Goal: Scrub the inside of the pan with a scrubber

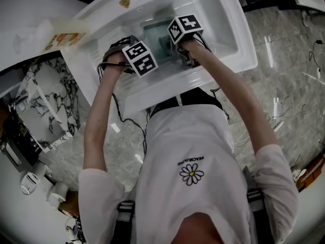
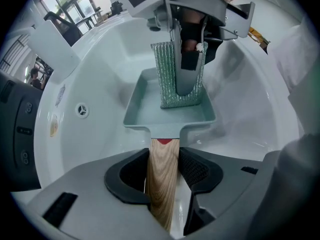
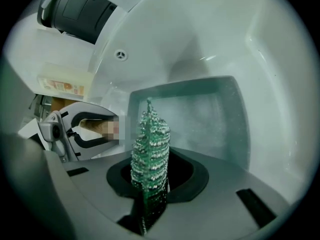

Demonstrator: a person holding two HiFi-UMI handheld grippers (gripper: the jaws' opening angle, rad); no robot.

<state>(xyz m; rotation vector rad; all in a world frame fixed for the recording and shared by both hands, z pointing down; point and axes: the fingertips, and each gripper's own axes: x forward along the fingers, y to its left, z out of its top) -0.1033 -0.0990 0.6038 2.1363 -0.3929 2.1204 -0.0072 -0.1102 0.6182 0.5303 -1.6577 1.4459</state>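
Note:
A pale teal square pan (image 2: 170, 115) lies in the white sink (image 1: 238, 44), its wooden handle (image 2: 163, 179) pointing toward me. My left gripper (image 2: 165, 176) points straight down and is shut on that handle. My right gripper (image 3: 150, 181) is shut on a green mesh scrubber (image 3: 150, 146) held edge-on above the pan (image 3: 205, 119). In the left gripper view the scrubber (image 2: 167, 76) hangs from the right gripper (image 2: 187, 59), with its lower edge in the pan by the far wall. From above, the left gripper (image 1: 122, 57) and right gripper (image 1: 185, 52) flank the pan (image 1: 155, 37).
The sink's steep white walls close in on every side of the pan. An overflow hole (image 3: 120, 55) sits in the sink wall, and a dark grey fitting (image 3: 75, 6) stands on the rim. A packet (image 1: 63, 38) lies on the ledge left of the sink.

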